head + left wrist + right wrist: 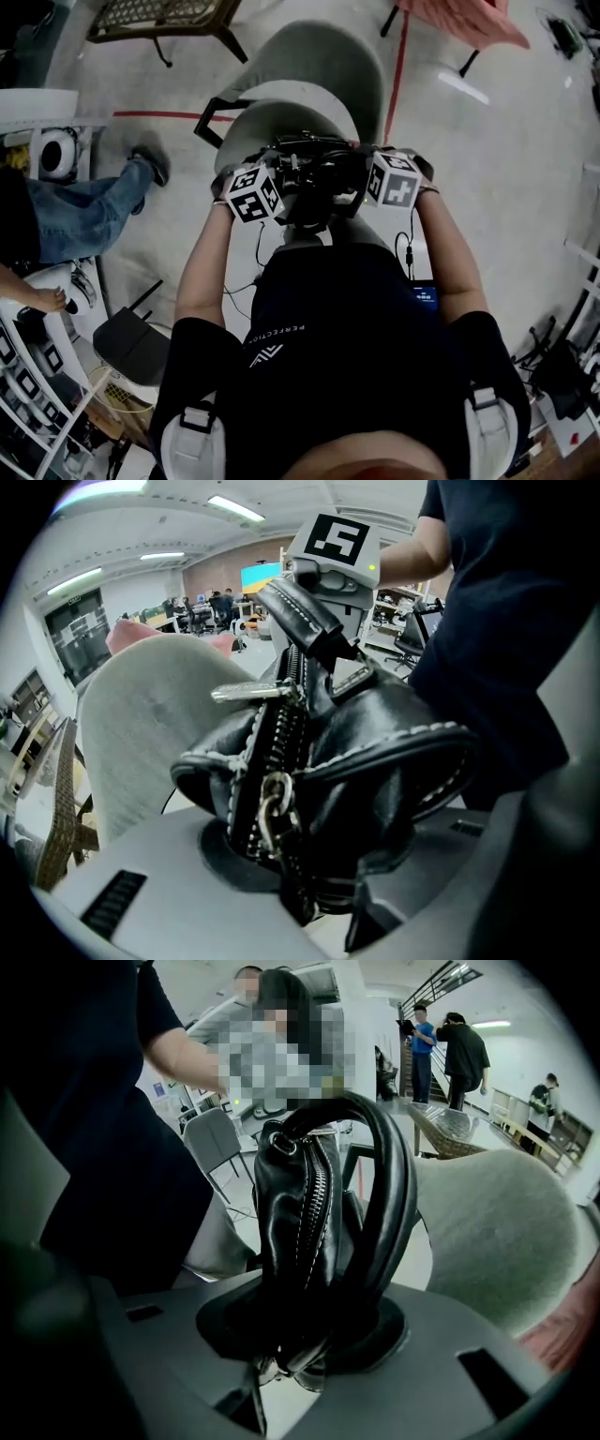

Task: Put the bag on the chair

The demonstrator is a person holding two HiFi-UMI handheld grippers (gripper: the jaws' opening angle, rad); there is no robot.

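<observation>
A black leather bag (314, 176) with a zip and a thick handle (394, 1185) hangs between my two grippers, just above the seat of a grey shell chair (309, 66). My left gripper (300, 902) is shut on one end of the bag (375, 761), by the zip. From the opposite side, my right gripper (300, 1363) is shut on the bag's other end (291, 1222), where the handle joins. In the head view the left gripper (281, 187) and right gripper (361, 180) face each other across the bag. The chair's back (150, 733) rises behind it.
A seated person's jeans leg (84, 211) stretches out at the left. A wicker chair (159, 14) and a pink chair (459, 19) stand at the far edge, with a red floor line (398, 75) between. A black device (131, 342) and white racks lie near left.
</observation>
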